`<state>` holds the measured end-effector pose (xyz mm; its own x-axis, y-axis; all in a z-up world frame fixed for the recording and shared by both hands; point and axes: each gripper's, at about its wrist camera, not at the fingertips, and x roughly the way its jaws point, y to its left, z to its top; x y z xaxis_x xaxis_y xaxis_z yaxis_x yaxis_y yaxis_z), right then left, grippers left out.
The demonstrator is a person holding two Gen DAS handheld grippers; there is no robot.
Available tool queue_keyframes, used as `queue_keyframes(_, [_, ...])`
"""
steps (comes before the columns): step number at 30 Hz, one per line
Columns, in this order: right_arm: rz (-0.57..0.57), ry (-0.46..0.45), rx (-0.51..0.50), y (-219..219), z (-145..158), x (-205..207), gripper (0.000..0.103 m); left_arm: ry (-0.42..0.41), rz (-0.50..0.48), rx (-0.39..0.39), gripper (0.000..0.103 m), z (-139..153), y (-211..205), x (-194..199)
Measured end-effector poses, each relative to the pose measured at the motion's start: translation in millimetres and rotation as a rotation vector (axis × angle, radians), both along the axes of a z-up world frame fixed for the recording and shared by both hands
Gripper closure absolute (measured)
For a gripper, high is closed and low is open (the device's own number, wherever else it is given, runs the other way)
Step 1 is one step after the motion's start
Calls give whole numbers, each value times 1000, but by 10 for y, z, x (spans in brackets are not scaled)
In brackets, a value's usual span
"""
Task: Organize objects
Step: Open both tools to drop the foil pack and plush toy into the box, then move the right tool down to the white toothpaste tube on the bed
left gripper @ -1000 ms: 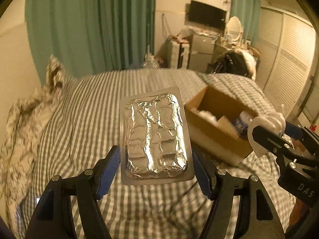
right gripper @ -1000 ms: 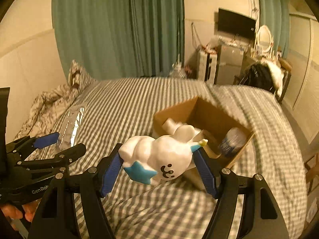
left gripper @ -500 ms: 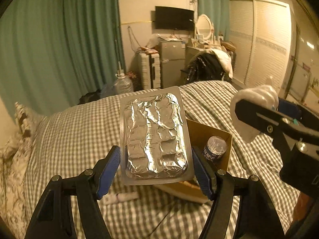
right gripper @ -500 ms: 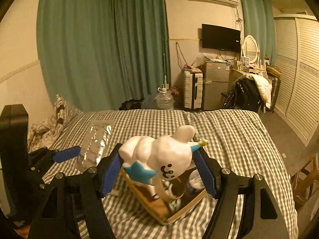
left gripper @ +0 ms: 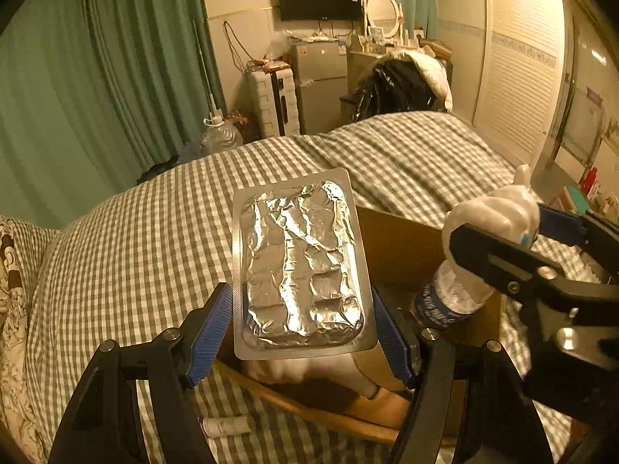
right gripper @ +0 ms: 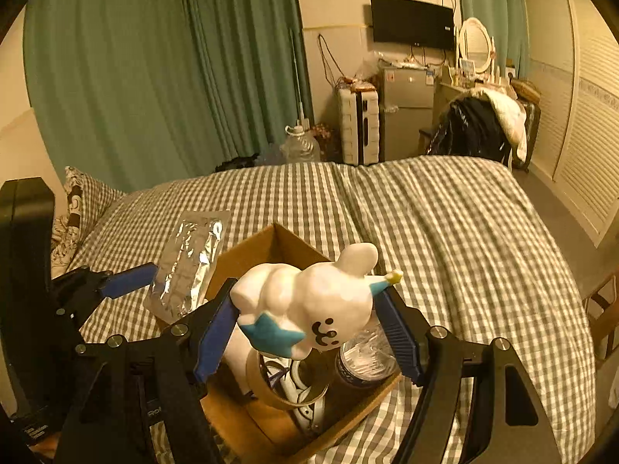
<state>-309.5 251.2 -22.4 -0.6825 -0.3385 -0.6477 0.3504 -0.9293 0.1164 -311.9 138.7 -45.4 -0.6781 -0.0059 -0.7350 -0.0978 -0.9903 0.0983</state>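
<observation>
My left gripper [left gripper: 300, 328] is shut on a silver foil blister pack [left gripper: 300, 266] and holds it upright over the near edge of an open cardboard box [left gripper: 402, 247]. My right gripper [right gripper: 309, 328] is shut on a white rabbit-like figurine with a blue star [right gripper: 309, 305] and holds it above the same box [right gripper: 271, 243]. The figurine [left gripper: 491, 216] and the right gripper show at the right of the left wrist view. The blister pack [right gripper: 189, 263] and the left gripper show at the left of the right wrist view.
The box holds a plastic bottle [right gripper: 367, 355], a tape roll [right gripper: 271, 382] and other items. It sits on a checked bed [right gripper: 445, 239]. A small white tube [left gripper: 228, 425] lies on the bed near the box. Pillows [right gripper: 77, 205], green curtains and furniture stand beyond.
Both grippers have moved in over the box with their objects still held. The box now lies right under them and looks larger in both views.
</observation>
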Motion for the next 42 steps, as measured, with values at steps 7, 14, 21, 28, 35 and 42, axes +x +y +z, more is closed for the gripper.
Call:
queue_keyframes(7, [-31,29,-51,5,8,-17,16,12,-26,8,2,-59,6,24])
queue_keyframes(14, [-41,110,-21,-57,451,251,13,61,14,39,2,380,-273,385])
queue_keyframes(21, [4,194,-3,-221,993,818,10,163,122,65,0,982,-809,1012])
queue_keyframes(28, [124,244,18,-586,1196,1425,9,214,242,78,0,1188,-1366,1609])
queue_keyframes(35, [271,254,57,-1005,916,1755,9,179,351,72,0,833,-1821,1997])
queue_keyframes(42, [390,210,91,-1467,372,1719,9,147,466,57,0,357,-2054,2085])
